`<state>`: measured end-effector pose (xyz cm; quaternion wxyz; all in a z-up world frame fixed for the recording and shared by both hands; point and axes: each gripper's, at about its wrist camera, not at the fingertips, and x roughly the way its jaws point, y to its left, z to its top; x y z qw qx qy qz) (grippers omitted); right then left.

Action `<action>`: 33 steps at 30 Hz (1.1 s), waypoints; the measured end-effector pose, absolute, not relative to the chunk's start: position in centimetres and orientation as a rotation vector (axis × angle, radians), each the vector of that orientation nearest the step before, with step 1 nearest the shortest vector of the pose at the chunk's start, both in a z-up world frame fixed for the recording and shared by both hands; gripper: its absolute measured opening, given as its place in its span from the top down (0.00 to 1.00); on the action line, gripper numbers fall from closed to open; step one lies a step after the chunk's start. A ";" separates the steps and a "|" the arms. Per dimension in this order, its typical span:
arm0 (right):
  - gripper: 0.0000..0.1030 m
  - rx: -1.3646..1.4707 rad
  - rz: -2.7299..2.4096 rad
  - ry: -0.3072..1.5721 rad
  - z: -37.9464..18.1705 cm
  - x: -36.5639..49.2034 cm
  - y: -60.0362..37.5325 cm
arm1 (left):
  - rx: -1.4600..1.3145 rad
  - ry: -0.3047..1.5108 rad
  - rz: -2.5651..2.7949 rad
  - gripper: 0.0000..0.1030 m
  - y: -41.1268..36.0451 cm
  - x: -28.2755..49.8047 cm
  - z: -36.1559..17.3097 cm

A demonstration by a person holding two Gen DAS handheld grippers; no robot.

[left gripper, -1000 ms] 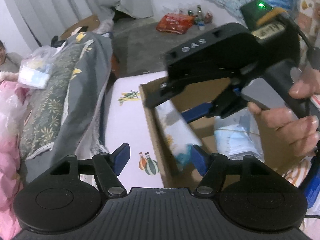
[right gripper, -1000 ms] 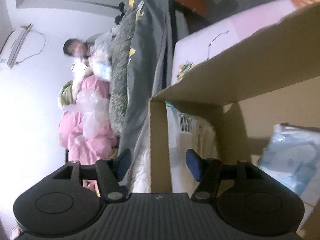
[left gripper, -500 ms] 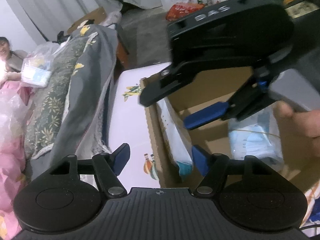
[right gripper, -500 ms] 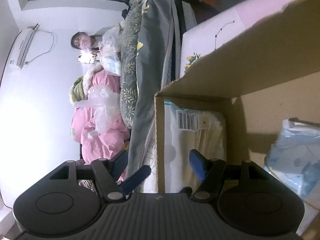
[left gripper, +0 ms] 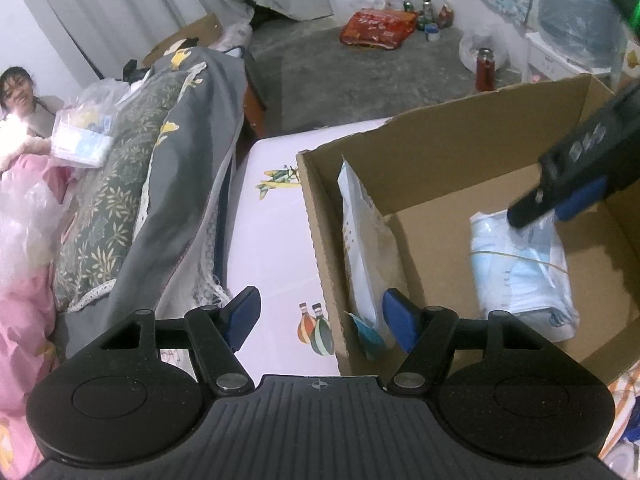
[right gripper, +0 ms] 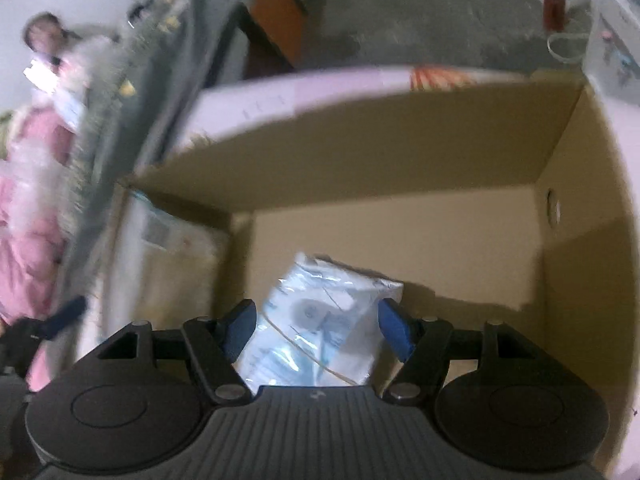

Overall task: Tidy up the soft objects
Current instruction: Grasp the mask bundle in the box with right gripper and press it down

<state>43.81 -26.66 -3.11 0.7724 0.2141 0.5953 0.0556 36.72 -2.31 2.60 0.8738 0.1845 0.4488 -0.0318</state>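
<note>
An open cardboard box [left gripper: 460, 148] sits on a pink printed sheet. Inside, a white soft pack [left gripper: 362, 240] stands against the left wall and a pale blue plastic-wrapped pack [left gripper: 524, 264] lies on the floor of the box. My left gripper [left gripper: 320, 320] is open and empty, straddling the box's left wall. My right gripper [right gripper: 316, 326] is open over the blue pack [right gripper: 324, 320] inside the box [right gripper: 360, 152], fingers either side of it, not closed. It also shows in the left wrist view [left gripper: 576, 172] at the right, above the blue pack.
A grey and green floral quilt [left gripper: 132, 200] is piled to the left. Pink bedding [left gripper: 20, 300] and a clear bag of packs [left gripper: 80, 136] lie beyond it, beside a seated person [left gripper: 16, 92]. A red bag [left gripper: 376, 28] and bottles stand on the grey floor.
My right gripper swung from the box's left corner to the right and down, over the blue pack. The left gripper stayed open at the box's left wall.
</note>
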 end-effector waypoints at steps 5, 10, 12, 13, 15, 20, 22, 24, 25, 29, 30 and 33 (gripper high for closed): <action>0.75 0.402 0.145 1.365 -5.0 44.4 -25.3 | 0.374 0.941 -0.064 0.33 -2.2 36.8 2.6; 0.80 0.292 0.175 1.367 -5.4 43.8 -24.1 | 0.375 0.941 -0.064 0.34 -2.4 36.8 2.6; 0.93 0.304 0.201 1.360 -5.3 43.9 -23.8 | 0.367 0.944 -0.063 0.34 -2.3 36.8 2.5; 0.95 0.317 0.198 1.349 -5.2 43.8 -23.9 | 0.362 0.945 -0.063 0.34 -2.3 36.8 2.5; 1.00 0.330 0.184 1.319 -5.1 43.8 -23.9 | 0.361 0.945 -0.062 0.34 -2.1 36.8 2.5; 1.00 0.424 0.199 1.269 -5.1 44.1 -24.3 | 0.369 0.946 -0.065 0.35 -2.2 36.7 2.5; 1.00 0.453 0.204 1.250 -5.0 44.5 -24.4 | 0.371 0.945 -0.065 0.35 -2.2 36.6 2.5; 1.00 0.482 0.208 1.231 -4.8 45.0 -24.6 | 0.365 0.945 -0.064 0.35 -2.1 36.7 2.5; 1.00 0.496 0.206 1.217 -4.8 45.4 -24.6 | 0.366 0.945 -0.064 0.35 -2.1 36.7 2.5; 1.00 0.555 0.190 1.160 -5.1 46.7 -25.0 | 0.365 0.945 -0.064 0.35 -2.0 36.8 2.5; 1.00 0.560 0.189 1.152 -5.1 46.8 -25.1 | 0.367 0.945 -0.064 0.35 -2.0 36.8 2.5; 1.00 0.544 0.177 1.147 -5.9 47.3 -24.8 | 0.368 0.945 -0.065 0.35 -2.1 36.9 2.4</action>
